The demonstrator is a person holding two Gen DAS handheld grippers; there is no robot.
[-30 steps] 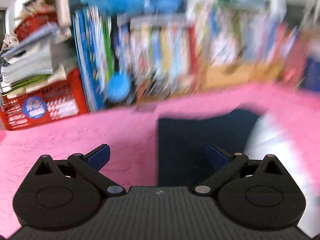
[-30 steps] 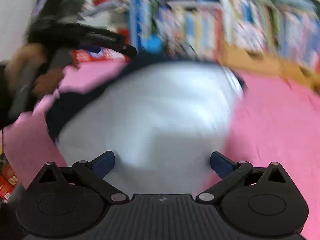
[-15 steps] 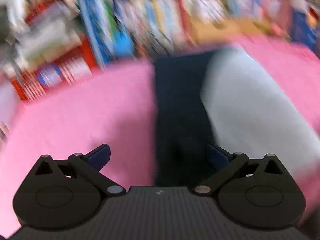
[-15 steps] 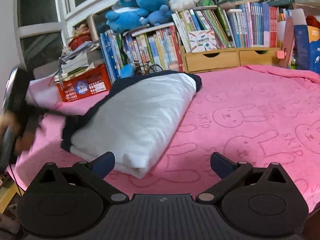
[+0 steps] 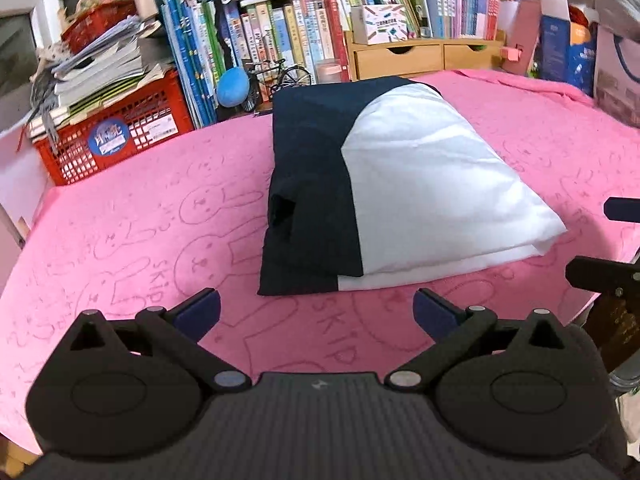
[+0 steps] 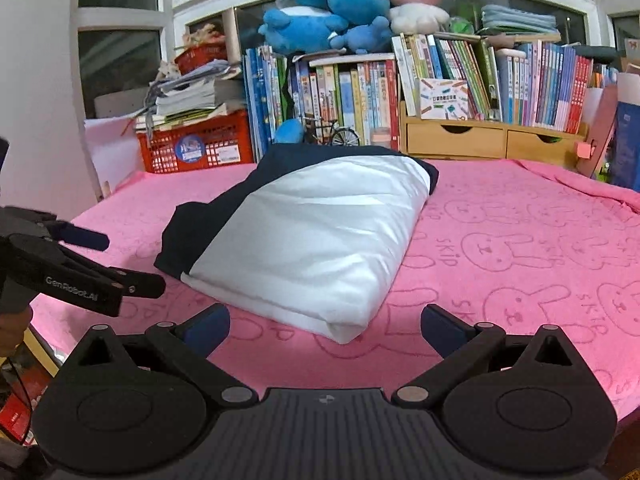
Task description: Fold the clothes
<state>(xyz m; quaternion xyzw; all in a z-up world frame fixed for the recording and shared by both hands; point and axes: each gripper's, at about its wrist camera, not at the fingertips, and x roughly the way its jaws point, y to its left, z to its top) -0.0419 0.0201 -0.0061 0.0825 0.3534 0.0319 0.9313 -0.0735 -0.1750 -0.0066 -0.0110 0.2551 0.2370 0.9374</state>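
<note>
folded garment (image 5: 400, 184) ahead, clear of left gripper (image 5: 316, 312)

A pink bunny-print towel (image 5: 120, 240) covers the surface, bearing a folded navy-and-white garment (image 5: 400, 184).

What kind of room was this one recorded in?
Most likely a child's bedroom or study at home: a long row of books, plush toys piled on top, and a pink bunny-print cloth under the folded garment.

"SKIP" pressed repeatedly beside rabbit outlines across the pink towel (image 6: 520, 240), "GenRobot.AI" in pale letters along the left gripper (image 6: 120, 264) arm, crate sticker and book spines unreadable
</note>
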